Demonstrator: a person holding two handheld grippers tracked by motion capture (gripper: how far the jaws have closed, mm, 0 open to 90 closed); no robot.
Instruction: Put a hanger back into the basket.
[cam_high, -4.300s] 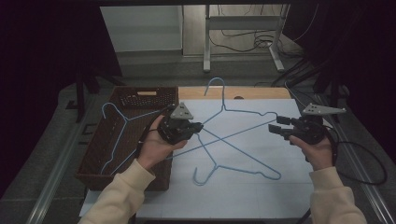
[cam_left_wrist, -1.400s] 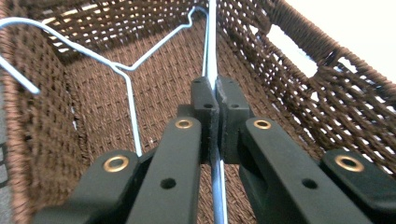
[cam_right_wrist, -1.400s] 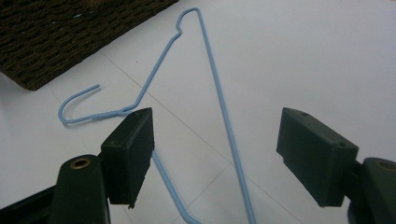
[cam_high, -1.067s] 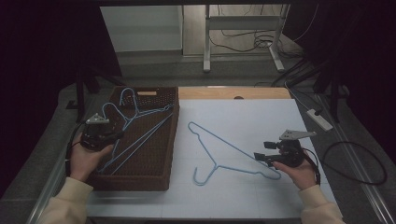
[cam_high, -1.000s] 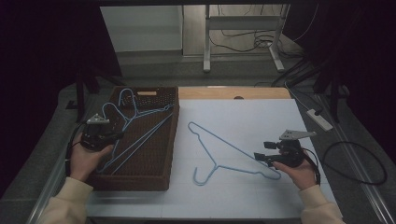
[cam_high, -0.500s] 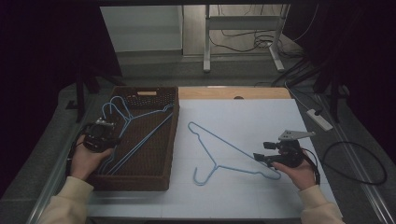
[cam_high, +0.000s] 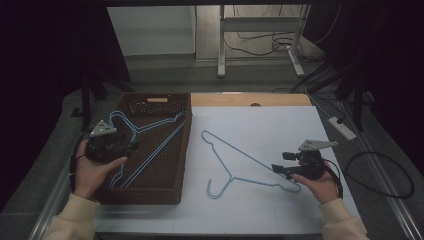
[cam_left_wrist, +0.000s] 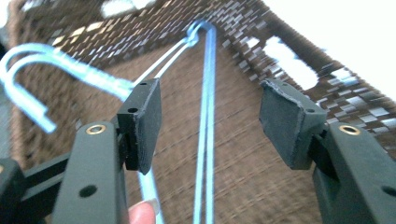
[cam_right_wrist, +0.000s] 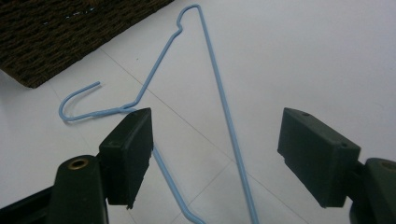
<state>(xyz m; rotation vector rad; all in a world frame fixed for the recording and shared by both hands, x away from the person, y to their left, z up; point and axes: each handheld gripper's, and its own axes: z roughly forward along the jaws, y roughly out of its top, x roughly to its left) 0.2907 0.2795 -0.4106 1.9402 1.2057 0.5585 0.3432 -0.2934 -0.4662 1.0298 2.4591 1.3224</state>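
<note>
your left gripper (cam_high: 131, 145) sits over the left side of the brown basket (cam_high: 150, 192). its jaws have just been opening and now stand wide apart, with nothing pinched between them. in the left gripper view (cam_left_wrist: 208, 116) you look down between the two black pads at the blue hangers in the basket (cam_high: 145, 150). their long wires run between the pads but lie lower down, on the woven floor of the basket. one hook curls up at the left, just past the left pad. a fingertip of yours peeks in at the bottom.

your right gripper (cam_high: 276, 168) rests low over the white table top (cam_high: 280, 125), near its right side. its jaws are wide apart too and grip nothing. in the right gripper view (cam_right_wrist: 215, 149) the blue hanger on the table (cam_right_wrist: 219, 93) lies flat in front of the pads. its long straight wire runs between them, and its hook points to the left. a corner of the basket (cam_right_wrist: 56, 32) shows at the top left, apart from that hanger.

from above, the hanger on the table (cam_high: 235, 165) lies between the basket and your right hand (cam_high: 322, 182).
</note>
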